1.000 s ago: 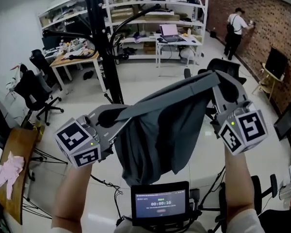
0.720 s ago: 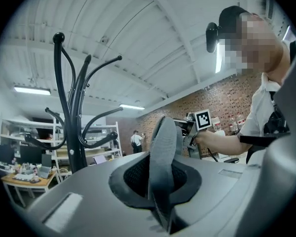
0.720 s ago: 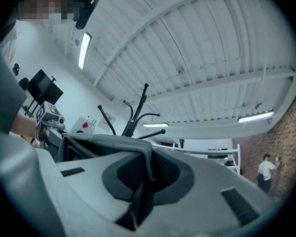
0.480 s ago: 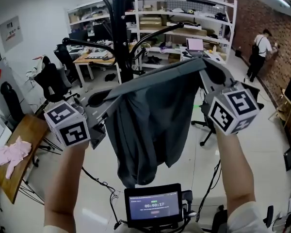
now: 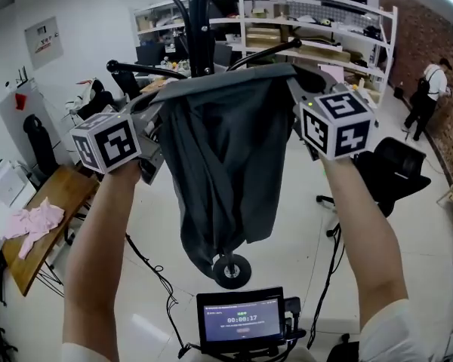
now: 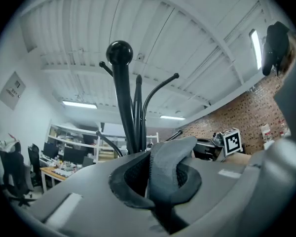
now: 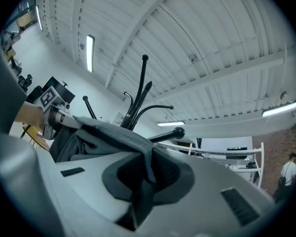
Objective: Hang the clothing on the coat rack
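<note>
Holding a dark grey garment [image 5: 219, 164] by its top hem, the left gripper [image 5: 155, 111] and the right gripper [image 5: 300, 81] pull that hem into a nearly level line between them, and the rest of the cloth hangs loose below, narrowing to a point. Both pairs of jaws are closed on cloth. In the left gripper view a thick grey fold stands pinched between the 2 pads, and in the right gripper view a thinner fold runs down between them, with the hem leading off toward the other gripper.

The garment is in the air, touching no table. Just behind it stands the black coat rack [image 5: 200, 21]. Its pole rises above the middle of the hem and its round base shows on the floor under the garment's lowest tip. Curved hooks reach out to both sides of the pole (whether the hem touches any of them cannot be told). A ball-tipped hook rises straight ahead in the left gripper view.

At the far left a pink cloth [image 5: 34, 221] lies on a wooden table [image 5: 57, 194], near its left edge. A small screen [image 5: 241, 319] sits at the bottom of the head view.
</note>
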Demonstrator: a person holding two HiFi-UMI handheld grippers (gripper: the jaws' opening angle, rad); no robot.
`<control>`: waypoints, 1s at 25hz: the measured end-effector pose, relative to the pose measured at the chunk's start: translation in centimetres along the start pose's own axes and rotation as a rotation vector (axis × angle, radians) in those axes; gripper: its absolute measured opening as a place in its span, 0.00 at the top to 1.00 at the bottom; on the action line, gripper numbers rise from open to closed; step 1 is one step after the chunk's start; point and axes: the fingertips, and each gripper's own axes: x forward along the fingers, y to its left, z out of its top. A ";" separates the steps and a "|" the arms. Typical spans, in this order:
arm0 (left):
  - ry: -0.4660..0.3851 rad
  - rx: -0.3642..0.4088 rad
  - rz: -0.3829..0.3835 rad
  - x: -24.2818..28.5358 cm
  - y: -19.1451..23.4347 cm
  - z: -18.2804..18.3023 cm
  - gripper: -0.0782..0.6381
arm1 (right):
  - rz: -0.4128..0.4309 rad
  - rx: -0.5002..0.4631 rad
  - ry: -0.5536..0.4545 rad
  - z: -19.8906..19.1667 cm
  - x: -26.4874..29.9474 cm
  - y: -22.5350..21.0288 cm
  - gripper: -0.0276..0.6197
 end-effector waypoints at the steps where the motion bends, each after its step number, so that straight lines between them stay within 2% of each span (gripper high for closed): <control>1: 0.004 0.015 0.019 0.3 0.3 0.2 0.87 | 0.009 0.010 0.012 -0.5 0.7 0.0 0.94; 3: 0.041 0.022 0.044 1.3 0.9 -0.7 0.87 | 0.037 0.065 0.042 -1.6 2.0 -0.1 0.94; 6: 0.091 -0.026 0.084 2.0 2.5 -3.1 0.87 | 0.071 0.134 0.108 -4.0 4.0 0.2 0.94; 14: 0.217 -0.139 0.165 1.8 5.2 -10.5 0.87 | 0.137 0.179 0.261 -10.9 5.8 2.7 0.93; 19: 0.280 -0.187 0.140 1.0 4.3 -15.3 0.87 | 0.191 0.194 0.328 -14.7 5.2 5.3 0.93; 25: 0.280 -0.180 0.086 0.4 1.9 -18.2 0.86 | 0.262 0.228 0.331 -16.7 3.9 8.7 0.93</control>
